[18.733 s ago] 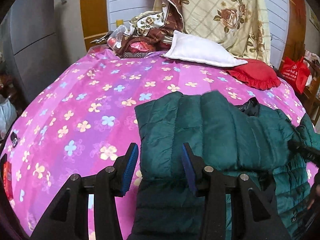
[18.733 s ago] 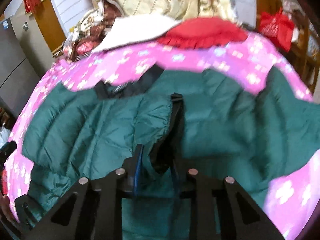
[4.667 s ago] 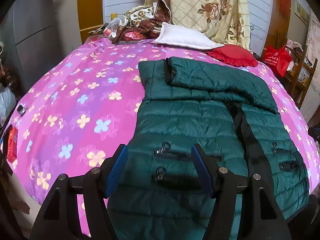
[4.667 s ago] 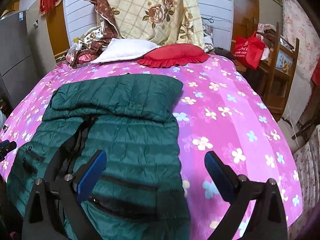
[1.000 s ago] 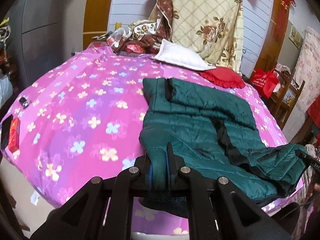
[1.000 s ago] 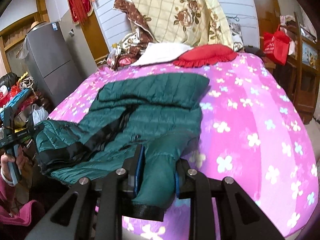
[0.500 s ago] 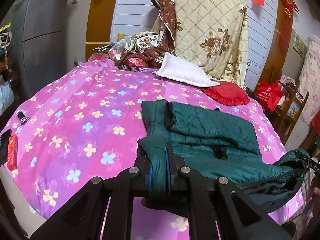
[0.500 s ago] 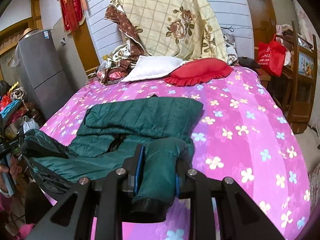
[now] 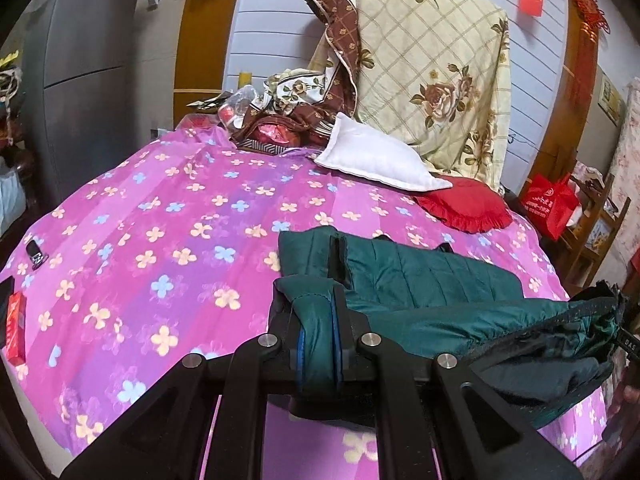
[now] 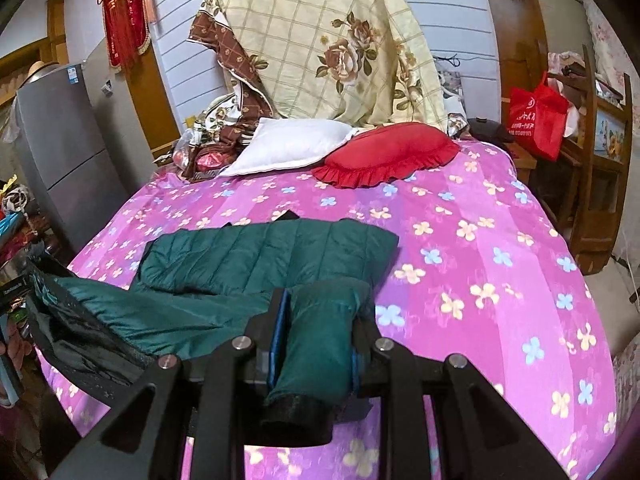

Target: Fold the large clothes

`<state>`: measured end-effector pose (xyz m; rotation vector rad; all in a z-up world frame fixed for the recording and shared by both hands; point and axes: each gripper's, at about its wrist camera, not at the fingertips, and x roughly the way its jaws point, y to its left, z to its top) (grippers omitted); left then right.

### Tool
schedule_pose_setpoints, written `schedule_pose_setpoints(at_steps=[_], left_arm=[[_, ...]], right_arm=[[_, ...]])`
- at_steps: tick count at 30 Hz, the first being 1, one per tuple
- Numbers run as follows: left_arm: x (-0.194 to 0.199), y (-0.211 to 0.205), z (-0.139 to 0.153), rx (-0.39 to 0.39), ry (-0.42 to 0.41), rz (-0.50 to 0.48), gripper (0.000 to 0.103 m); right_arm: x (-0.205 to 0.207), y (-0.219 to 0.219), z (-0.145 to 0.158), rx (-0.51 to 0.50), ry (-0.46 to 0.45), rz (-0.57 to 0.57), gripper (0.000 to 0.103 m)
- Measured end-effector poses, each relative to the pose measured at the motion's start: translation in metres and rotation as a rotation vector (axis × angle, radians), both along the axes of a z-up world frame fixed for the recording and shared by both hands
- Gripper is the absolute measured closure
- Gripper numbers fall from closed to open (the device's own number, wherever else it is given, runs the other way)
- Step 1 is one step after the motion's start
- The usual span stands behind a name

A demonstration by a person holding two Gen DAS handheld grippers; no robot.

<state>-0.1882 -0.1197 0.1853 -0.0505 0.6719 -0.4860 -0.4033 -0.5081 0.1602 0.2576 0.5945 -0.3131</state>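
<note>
Left view: your left tongs (image 9: 318, 336) pinch the green jacket (image 9: 420, 280) hem, raised above the bed (image 9: 160, 220); right view: right tongs (image 10: 316, 340) clamp the other corner; carry both level, forward onto the collar beyond.

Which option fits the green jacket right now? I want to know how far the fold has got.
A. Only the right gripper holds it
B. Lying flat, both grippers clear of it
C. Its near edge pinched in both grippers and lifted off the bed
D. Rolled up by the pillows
C: the left gripper and the right gripper each clamp a bunch of the green jacket, holding its near edge above the bed.
</note>
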Motion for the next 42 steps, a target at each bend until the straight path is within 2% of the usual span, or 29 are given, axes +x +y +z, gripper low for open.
schedule_pose_setpoints(at_steps=[18, 42], left_arm=[[0.043, -0.022, 0.003, 0.019, -0.023, 0.039, 0.103], [0.108, -0.059, 0.001, 0.046, -0.012, 0.082, 0.103]], right_arm=[[0.05, -0.029, 0.005, -0.017, 0.007, -0.077, 0.078], [0.123, -0.063, 0.007, -0.028, 0.031, -0.125, 0.078]])
